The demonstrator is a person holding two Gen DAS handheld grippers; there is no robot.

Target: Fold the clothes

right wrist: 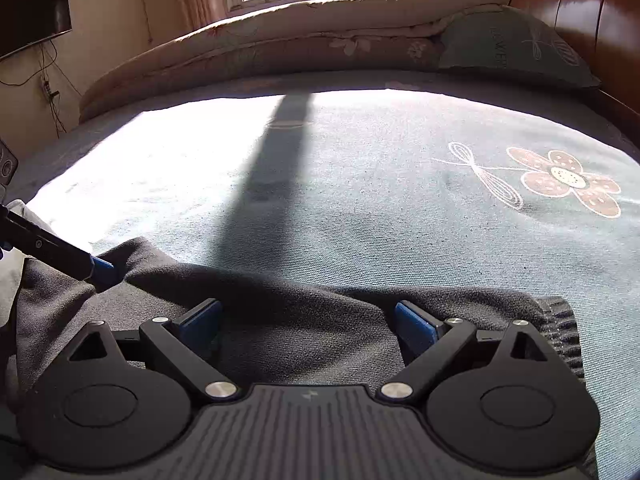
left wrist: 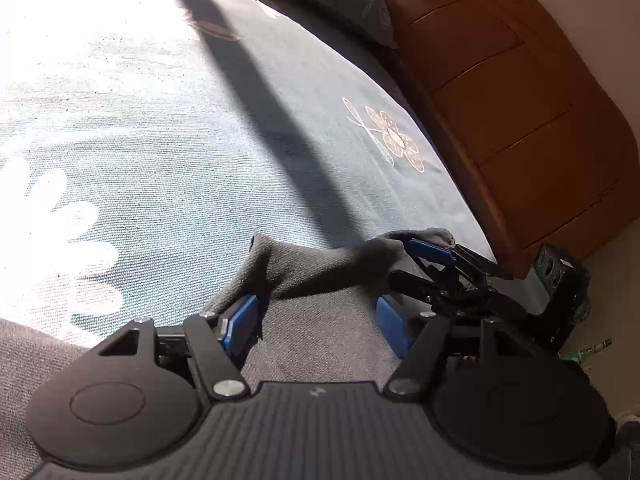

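Observation:
A dark grey knit garment (right wrist: 280, 320) lies bunched at the near edge of the bed, its ribbed hem (right wrist: 560, 320) at the right. My right gripper (right wrist: 306, 306) hangs over it with the blue pads wide apart and loose cloth between them, not pinched. In the left wrist view my left gripper (left wrist: 316, 304) is also open over the garment (left wrist: 320, 272), and a fold rises beside its left pad (left wrist: 242, 320). The right gripper (left wrist: 420, 264) shows there at the right, with cloth draped over its upper finger. One left finger (right wrist: 102, 270) touches the garment's left end.
The bed has a teal sheet (right wrist: 360, 200) with flower prints (right wrist: 564, 180) and a bright sunlit patch crossed by a dark shadow. A rolled quilt (right wrist: 280, 40) and a pillow (right wrist: 512, 48) lie at the far side. The wooden headboard (left wrist: 520, 100) runs along the right.

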